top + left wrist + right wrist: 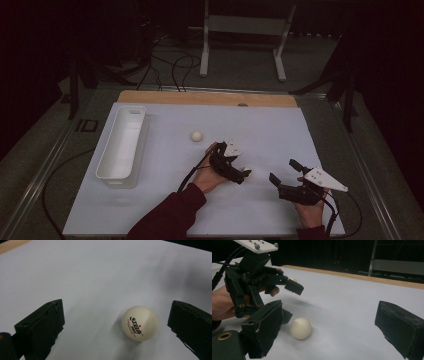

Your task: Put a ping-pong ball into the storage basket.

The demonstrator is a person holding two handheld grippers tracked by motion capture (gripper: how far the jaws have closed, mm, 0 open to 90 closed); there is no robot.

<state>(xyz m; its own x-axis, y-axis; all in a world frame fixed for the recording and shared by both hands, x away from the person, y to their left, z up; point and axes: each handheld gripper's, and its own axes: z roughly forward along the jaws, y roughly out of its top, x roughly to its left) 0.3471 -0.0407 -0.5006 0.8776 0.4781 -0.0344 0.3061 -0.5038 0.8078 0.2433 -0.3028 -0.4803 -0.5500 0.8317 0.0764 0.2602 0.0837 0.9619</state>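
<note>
Left gripper (pixel 239 169) sits just below centre of the high view, black angular frame with a pale three-cornered plate on top, held in a hand (pixel 207 176) whose dark red sleeve (pixel 167 216) enters from the bottom edge. Its jaws stand wide apart, gripping nothing. In the left gripper view the two jaw pads are matte black, blocky, with rough moulded faces, at lower left and lower right; between them, nearer the right one and touching neither, rests a near ball (pixel 140 323), a smooth off-white sphere with a low sheen and a small dark printed logo with a red star. The right gripper view shows the same ball (pixel 301 328) at lower centre-left, resting on the sheet just beside the left gripper's lower jaw. Right gripper (pixel 287 176) lies at lower right of the high view, same black frame and grey plate, jaws spread wide and empty; in its own view the pads look coarse and slightly frayed at the edges. A second ball (pixel 197 135), plain white and round, sits alone above centre, well apart from both grippers. White tray (pixel 121 143), long and narrow with rounded corners and smooth plastic walls, lies at the left. All rest on a flat matte white sheet (pixel 280 130) over a table with a wooden strip (pixel 200 97) along the top edge.
</note>
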